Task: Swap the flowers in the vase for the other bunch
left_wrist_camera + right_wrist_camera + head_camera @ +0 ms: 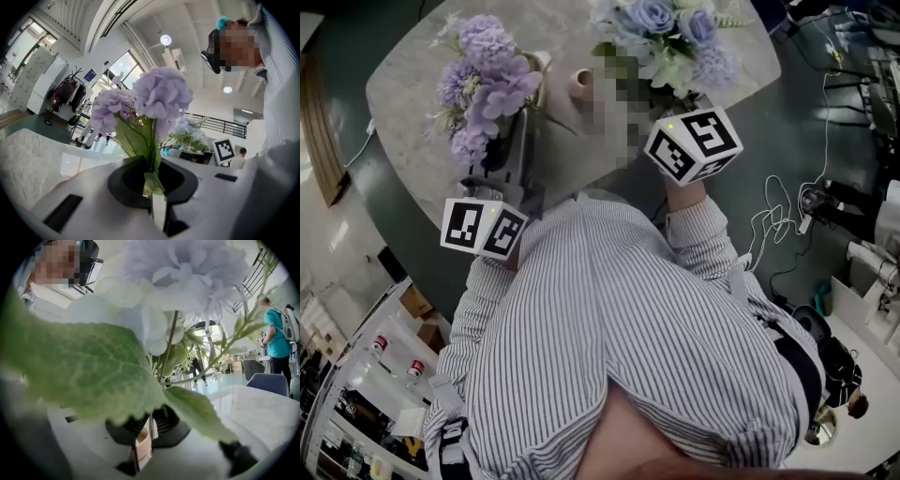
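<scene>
Over the marble table (412, 75), 2 bunches are held, 1 per gripper

Left gripper (153, 185) is clamped on the purple hydrangea bunch (161, 93) stems, and the right gripper (149, 425) pinches the pale blue bunch (187, 273) low down. Both look light, floppy and top-heavy, so I'd grip stems, never blooms. What looks like the pink vase (579, 82) sits between them.

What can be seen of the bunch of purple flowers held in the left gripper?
The bunch of purple flowers has round lilac heads of many small petals, green leaves and thin green stems; it looks artificial. The left gripper is shut on its stems, holding it over the pale speckled tabletop. Nothing else visibly touches it.
</scene>
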`<state>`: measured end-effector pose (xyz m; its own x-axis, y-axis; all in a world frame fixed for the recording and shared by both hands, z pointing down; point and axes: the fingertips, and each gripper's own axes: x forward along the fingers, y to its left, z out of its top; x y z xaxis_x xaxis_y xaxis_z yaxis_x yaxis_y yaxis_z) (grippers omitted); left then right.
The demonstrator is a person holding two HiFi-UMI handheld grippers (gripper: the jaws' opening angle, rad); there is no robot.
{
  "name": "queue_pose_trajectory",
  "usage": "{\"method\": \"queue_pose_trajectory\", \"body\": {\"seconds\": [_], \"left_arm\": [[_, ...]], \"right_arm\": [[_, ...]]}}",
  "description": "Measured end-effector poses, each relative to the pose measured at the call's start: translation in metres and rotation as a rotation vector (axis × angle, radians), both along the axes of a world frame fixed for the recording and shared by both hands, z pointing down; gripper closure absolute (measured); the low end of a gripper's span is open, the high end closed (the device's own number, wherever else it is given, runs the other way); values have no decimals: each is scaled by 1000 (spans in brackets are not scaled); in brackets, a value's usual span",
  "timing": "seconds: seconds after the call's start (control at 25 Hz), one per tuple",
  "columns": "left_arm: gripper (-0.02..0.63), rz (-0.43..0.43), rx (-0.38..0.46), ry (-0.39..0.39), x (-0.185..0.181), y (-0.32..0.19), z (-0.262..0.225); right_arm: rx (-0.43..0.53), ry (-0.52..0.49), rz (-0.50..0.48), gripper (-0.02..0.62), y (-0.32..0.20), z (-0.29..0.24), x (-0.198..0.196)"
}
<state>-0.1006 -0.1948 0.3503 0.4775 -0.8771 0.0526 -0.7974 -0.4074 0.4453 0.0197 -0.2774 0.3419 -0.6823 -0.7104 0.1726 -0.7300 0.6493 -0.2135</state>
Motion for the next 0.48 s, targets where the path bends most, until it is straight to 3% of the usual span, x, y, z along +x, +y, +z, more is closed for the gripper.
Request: {"method": "queue_pose_trajectory", "body": {"seconds": [0.48], "left_arm": [[568,41,86,-71,17,9,-20]], "right_arm": [[38,-16,2,574,22,-26,24]]}}
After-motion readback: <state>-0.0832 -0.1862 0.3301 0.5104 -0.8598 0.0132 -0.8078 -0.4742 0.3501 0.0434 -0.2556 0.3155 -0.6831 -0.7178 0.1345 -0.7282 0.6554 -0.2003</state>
